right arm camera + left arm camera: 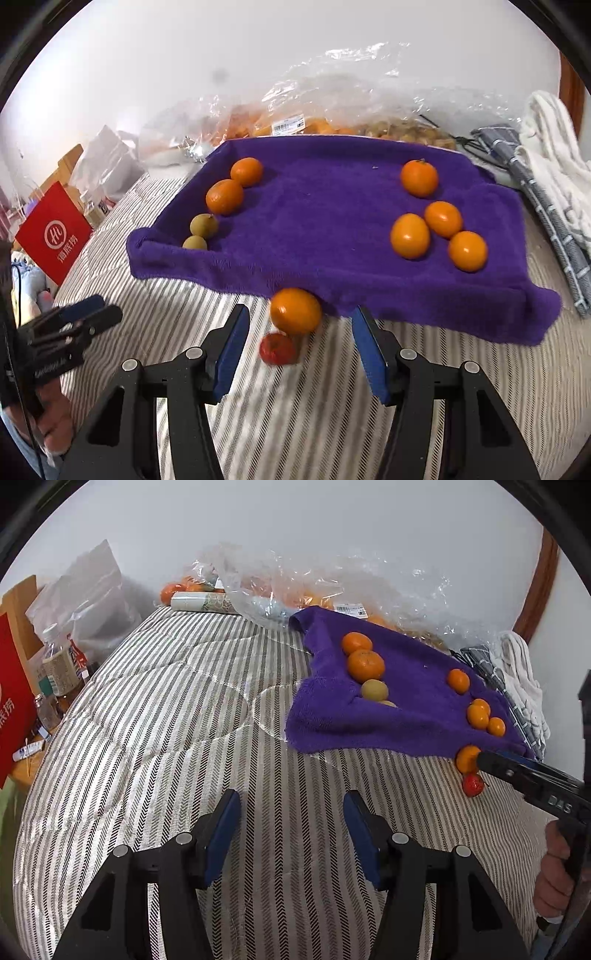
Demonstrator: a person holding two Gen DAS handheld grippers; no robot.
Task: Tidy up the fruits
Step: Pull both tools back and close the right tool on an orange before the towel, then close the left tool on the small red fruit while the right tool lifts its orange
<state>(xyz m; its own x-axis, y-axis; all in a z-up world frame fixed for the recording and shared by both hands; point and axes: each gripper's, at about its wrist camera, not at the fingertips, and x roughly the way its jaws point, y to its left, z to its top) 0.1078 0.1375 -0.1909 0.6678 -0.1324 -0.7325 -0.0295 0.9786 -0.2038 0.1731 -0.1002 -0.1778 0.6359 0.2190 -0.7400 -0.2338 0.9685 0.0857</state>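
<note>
A purple towel point(325, 221) lies on a striped bed point(295, 424). On its left side lie two oranges point(224, 196) and two small green fruits point(204, 226). On its right side lie several small oranges point(410, 235). An orange point(295, 311) and a red strawberry point(277, 349) lie on the bed just off the towel's front edge. My right gripper point(300, 325) is open, its fingers either side of them. My left gripper point(291, 812) is open and empty over the bare bed. The towel point(406, 701), the orange point(466, 757) and the strawberry point(473, 783) also show in the left wrist view.
Clear plastic bags of fruit point(332, 118) lie behind the towel against the wall. Folded cloths point(546, 177) lie at the right. A red box point(53, 232), bottles point(59, 668) and a bag point(88, 598) stand beside the bed at the left.
</note>
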